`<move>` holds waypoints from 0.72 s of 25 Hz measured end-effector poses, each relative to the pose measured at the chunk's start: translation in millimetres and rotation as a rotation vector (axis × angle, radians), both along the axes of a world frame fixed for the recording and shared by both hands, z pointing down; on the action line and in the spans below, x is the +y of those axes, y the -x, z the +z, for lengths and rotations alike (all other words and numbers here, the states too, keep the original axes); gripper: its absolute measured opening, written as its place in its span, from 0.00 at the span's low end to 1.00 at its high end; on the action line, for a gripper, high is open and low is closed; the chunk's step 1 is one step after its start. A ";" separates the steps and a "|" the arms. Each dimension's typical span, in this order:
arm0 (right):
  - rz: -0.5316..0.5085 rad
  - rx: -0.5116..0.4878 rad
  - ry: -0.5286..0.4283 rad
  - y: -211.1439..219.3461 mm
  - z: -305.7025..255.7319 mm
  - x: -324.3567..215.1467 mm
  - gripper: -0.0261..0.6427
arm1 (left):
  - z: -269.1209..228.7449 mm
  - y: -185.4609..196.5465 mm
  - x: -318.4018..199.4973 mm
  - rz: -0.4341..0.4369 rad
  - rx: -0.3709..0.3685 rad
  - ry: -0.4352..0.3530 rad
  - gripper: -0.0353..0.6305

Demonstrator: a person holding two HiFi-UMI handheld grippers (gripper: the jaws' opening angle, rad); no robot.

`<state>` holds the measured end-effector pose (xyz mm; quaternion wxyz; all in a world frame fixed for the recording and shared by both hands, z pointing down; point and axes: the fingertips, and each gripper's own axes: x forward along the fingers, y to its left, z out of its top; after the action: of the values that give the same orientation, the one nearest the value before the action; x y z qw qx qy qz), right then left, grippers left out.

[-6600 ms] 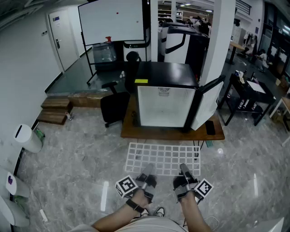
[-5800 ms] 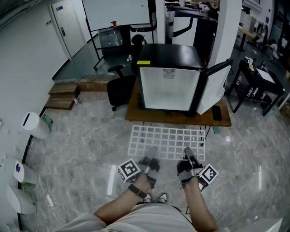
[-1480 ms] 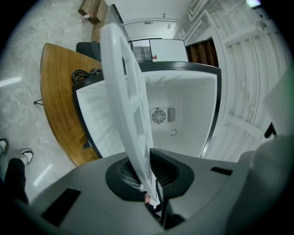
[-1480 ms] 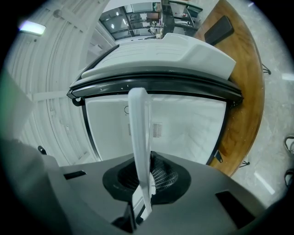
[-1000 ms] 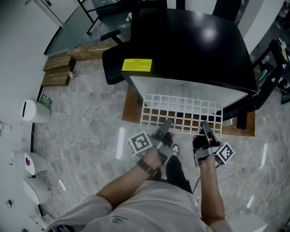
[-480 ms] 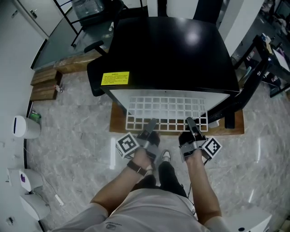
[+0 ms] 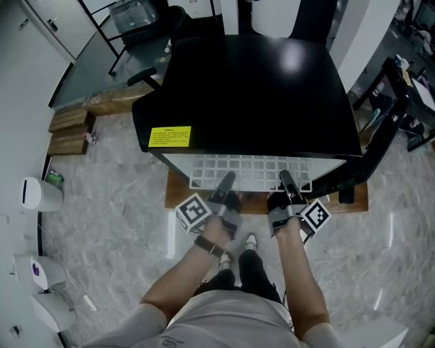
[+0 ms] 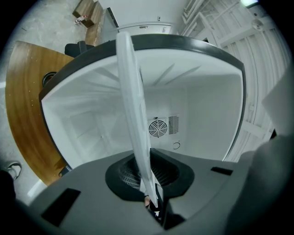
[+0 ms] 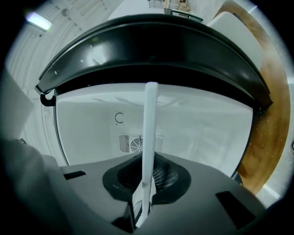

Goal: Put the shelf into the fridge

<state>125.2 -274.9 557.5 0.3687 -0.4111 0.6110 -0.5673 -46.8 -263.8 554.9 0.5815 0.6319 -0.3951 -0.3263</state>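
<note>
**Q:** Which step is depicted?

**A:** The insertion step is judged to be in hand. The white wire shelf [image 7: 250, 165] is held level at its near edge by both claws. The left claw [image 7: 225, 182] is closed on the near-left part of that edge, and the right claw [image 7: 286, 181] is closed on the near-right part. The far part of the shelf is hidden under the black top of the fridge [image 7: 253, 81], so it is taken to lie within the open cavity. The near strip is seen projecting in front.

**Q:** What is called for next?

**A:** A straight push toward the far wall is likely needed, with both claws kept level so that the shelf is not skewed against the side walls. In the gripper views the shelf is seen edge-on, directed toward the fan grille [image 8: 157, 128] in the back wall. Support ledges on the side walls cannot be made out with certainty.

**Q:** What stands around, and what is in the way?

**A:** The fridge is carried on a low wooden bench [image 7: 177, 198]. The open door [image 7: 372, 153] is swung out at the right, near the right claw, and could be struck. A yellow label [image 7: 169, 136] is fixed at the top's near-left corner. An office chair [image 7: 178, 16] stands far left, well apart. Nothing is seen inside the cavity to block the path.
</note>
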 end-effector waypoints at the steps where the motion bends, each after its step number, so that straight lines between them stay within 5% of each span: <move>1: 0.005 -0.002 0.002 0.2 -0.8 -5.8 0.11 | -0.7 0.3 -5.8 -0.005 0.001 0.000 0.10; 18: 0.044 -0.018 -0.001 2.2 -2.2 -53.2 0.11 | -2.1 3.8 -52.0 -0.061 0.015 -0.005 0.10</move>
<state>122.9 -328.1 555.3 0.3869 -0.4191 0.5985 -0.5625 -50.6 -315.7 552.9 0.5726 0.6185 -0.4091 -0.3496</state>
